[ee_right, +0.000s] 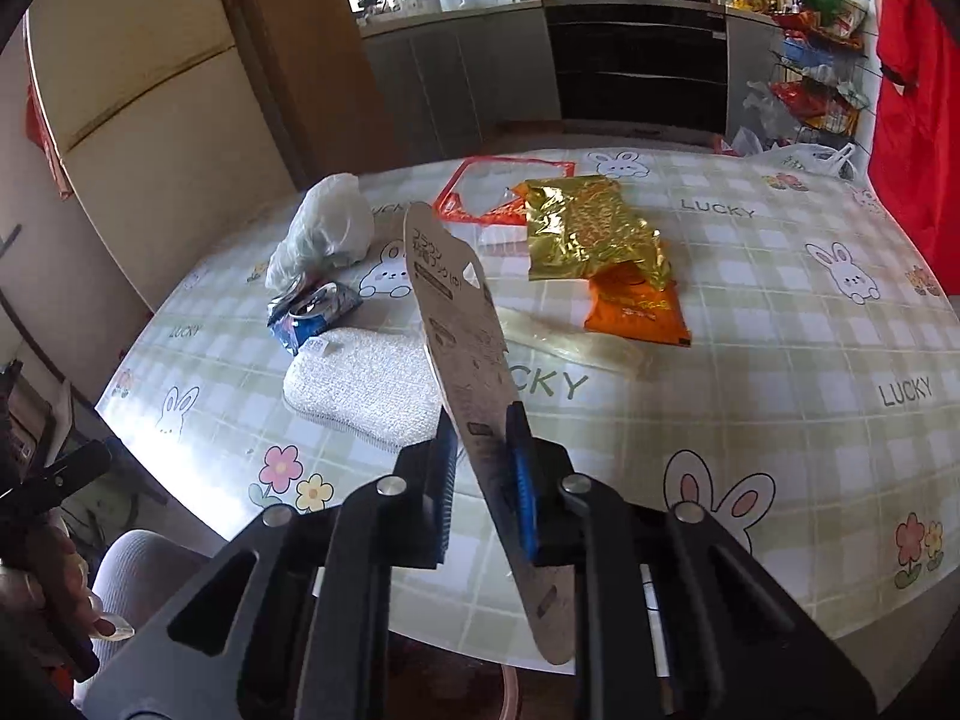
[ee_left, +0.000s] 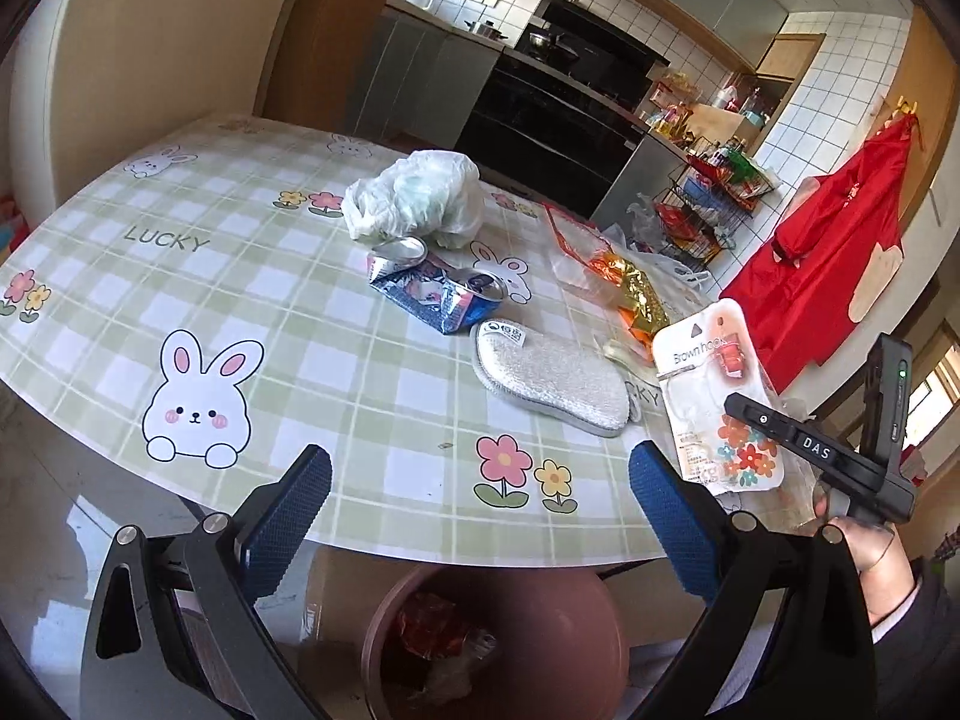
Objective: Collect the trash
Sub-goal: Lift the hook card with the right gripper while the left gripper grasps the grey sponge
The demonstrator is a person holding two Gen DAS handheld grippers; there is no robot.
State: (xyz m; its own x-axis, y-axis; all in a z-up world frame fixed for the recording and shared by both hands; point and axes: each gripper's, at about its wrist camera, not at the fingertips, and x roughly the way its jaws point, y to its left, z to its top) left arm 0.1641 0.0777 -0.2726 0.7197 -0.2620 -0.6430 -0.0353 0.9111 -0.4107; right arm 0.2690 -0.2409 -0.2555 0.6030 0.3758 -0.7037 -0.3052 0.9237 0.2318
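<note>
My right gripper [ee_right: 483,468] is shut on a cardboard-backed hook package [ee_right: 462,324], which stands on edge above the table. The left wrist view shows that package's printed front [ee_left: 714,396] lifted off the table at the right, in the right gripper [ee_left: 741,411]. My left gripper [ee_left: 480,510] hangs open over the table's near edge with nothing between its blue pads. Lying on the table are a crushed can [ee_left: 432,291], a crumpled white plastic bag [ee_left: 414,195], a gold wrapper [ee_right: 588,228], an orange wrapper [ee_right: 636,309] and a clear plastic strip [ee_right: 570,342]. A pink-brown bin [ee_left: 552,612] holding some trash stands below the table edge.
A white scrub pad [ee_left: 552,381] lies near the can. A red-edged clear bag [ee_right: 504,180] sits at the far side of the round table [ee_left: 240,276]. A red garment [ee_left: 840,240] hangs at the right; kitchen counters and a wire rack stand behind.
</note>
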